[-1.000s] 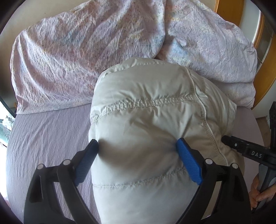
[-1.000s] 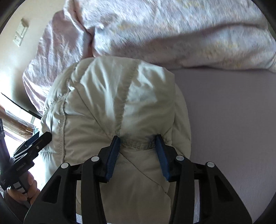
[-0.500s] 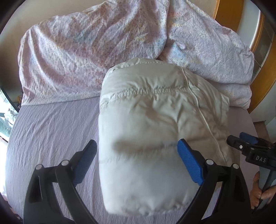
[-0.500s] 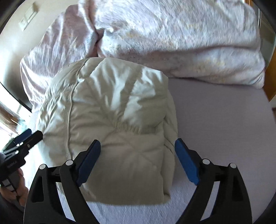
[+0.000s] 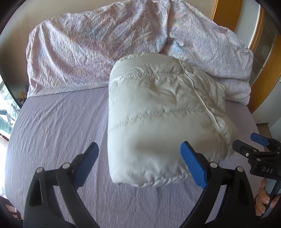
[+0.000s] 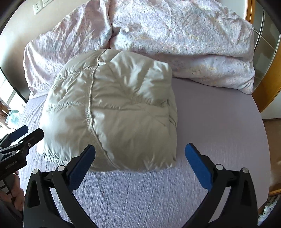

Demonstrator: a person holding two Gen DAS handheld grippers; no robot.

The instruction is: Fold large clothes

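The padded jacket [image 5: 163,122] lies folded into a compact, puffy bundle on the bed [image 5: 52,122], which is covered with a lilac sheet. The bundle sits roughly at the centre of the mattress; its far end, at 12 o'clock, lies against two crumpled patterned pillows [image 5: 98,52] stacked along the head of the bed. Quilted seams run across the bundle, and a piped seam runs lengthwise over its top. The left gripper [image 5: 138,164] is spread wide, with its blue pads apart and holding nothing; the near edge of the jacket lies between the pads, and contact cannot be confirmed. The right gripper [image 6: 140,164] is likewise spread wide and empty, positioned just short of the near edge of the jacket, with the left pad overlapping the bundle's corner in the view. In the left wrist view, the right gripper appears at 3 o'clock, just beside the jacket's right side. In the right wrist view, the left gripper appears at 9 o'clock, near the jacket's left side. A wooden frame [image 5: 223,14] stands at 1 o'clock beyond the pillows.
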